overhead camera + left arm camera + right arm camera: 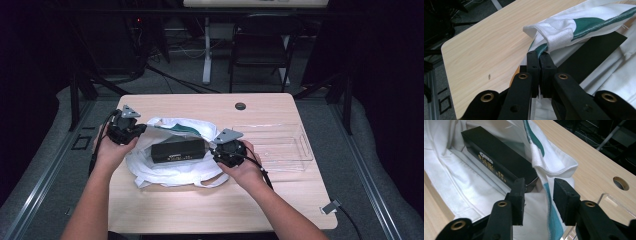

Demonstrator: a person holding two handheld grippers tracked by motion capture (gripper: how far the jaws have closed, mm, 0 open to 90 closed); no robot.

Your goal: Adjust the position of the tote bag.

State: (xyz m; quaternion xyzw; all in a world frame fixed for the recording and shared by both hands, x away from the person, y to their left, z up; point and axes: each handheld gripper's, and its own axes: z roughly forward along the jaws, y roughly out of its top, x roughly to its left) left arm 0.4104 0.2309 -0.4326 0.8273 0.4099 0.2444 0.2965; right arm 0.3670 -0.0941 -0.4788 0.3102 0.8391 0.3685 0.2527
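Left gripper (539, 53), as I see it, is clamped on the white bag's (175, 172) green-striped rim. Right gripper (539, 186) stands open astride the opposite rim; the black box (178, 149) lies inside the bag on the table (210, 205).

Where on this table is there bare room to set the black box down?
Bare wood lies along the near edge of the table, in front of the white bag, and along the far edge around the round hole. The middle is crowded: bag, black box, clear tray.
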